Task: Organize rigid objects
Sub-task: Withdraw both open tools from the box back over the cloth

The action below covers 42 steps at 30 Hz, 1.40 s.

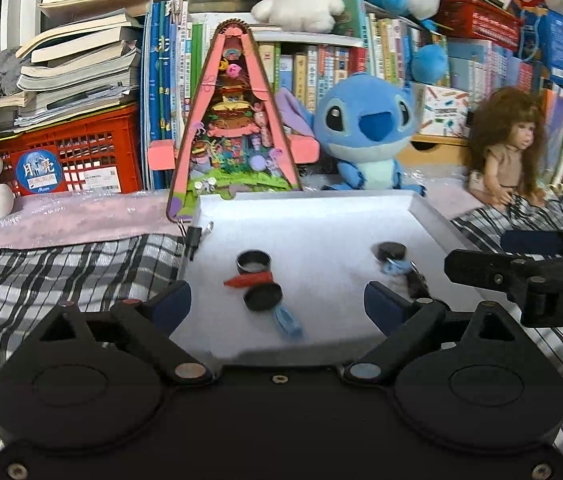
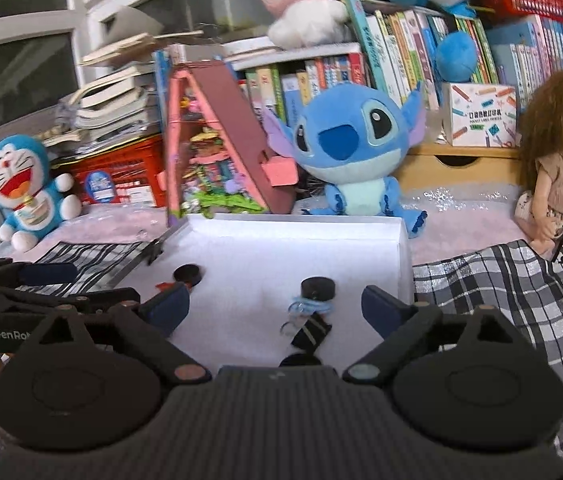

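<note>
doll [image 2: 561, 168] – cut off, rt edge

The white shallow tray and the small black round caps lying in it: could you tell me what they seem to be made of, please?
White shallow tray: probably foam or card; matte, thick soft-edged walls. Small black round caps: likely hard plastic; smooth, faint sheen.

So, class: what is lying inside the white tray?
Inside the white tray: three small black round caps, an orange piece, a blue piece and, on the right, a black strip with blue cord. The left gripper's body hides the tray's near edge.
</note>
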{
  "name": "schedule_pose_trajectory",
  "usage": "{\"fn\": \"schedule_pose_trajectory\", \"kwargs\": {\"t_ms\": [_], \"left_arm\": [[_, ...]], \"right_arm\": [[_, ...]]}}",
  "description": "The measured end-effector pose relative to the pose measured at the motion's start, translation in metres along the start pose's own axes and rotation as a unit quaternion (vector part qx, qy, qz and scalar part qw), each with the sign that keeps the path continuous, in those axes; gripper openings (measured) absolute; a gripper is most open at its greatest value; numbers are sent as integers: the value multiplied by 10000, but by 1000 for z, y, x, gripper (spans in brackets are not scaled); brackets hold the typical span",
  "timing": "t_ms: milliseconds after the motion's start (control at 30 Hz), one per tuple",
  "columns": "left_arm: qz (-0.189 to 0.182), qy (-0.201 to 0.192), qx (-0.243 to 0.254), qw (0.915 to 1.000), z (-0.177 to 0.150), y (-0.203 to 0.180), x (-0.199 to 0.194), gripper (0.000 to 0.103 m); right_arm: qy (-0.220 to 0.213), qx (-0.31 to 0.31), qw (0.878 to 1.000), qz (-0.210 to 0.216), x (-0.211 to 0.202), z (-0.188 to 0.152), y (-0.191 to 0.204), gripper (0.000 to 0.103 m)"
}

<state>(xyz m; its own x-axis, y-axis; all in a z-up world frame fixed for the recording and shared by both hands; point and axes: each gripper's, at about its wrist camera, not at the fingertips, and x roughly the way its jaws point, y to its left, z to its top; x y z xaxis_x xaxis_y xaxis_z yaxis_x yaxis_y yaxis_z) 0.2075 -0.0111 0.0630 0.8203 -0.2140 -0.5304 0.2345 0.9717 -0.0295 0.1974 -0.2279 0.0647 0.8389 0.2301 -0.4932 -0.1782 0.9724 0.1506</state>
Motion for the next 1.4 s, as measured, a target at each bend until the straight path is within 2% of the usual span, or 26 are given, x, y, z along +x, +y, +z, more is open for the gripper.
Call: {"fn": "schedule_pose_trajectory", "kwargs": {"t_ms": [200,333,500,933,1100,1367,1400], "left_arm": [[6,-108,229,9997,-20,-7,-28,93],[-37,-185,197,9996,-33,-6,-45,94],[-118,-204,71,9997,-51,0,-67,94],[21,-121,-162,9998,-92,17,-93,95],[-57,-72,-333,9994,-108,20,-102,95],[-253,53,-155,9995,-131,8,-115,95],[-304,87,-113,9994,-134,6,-116,93]], "right_arm": [[-175,-375,9991,112,-28,-16,15,100],[-341,-708,9967,221,-49,-27,26,103],[-376,-756,9958,349,-68,-39,31,103],[-166,-1058,9934,400,-88,-85,43,103],[-104,-1075,9929,499,-97,-101,49,103],[-13,-1275,9904,535,-110,-127,57,103],[4,-1308,9900,522,-111,-130,58,103]]}}
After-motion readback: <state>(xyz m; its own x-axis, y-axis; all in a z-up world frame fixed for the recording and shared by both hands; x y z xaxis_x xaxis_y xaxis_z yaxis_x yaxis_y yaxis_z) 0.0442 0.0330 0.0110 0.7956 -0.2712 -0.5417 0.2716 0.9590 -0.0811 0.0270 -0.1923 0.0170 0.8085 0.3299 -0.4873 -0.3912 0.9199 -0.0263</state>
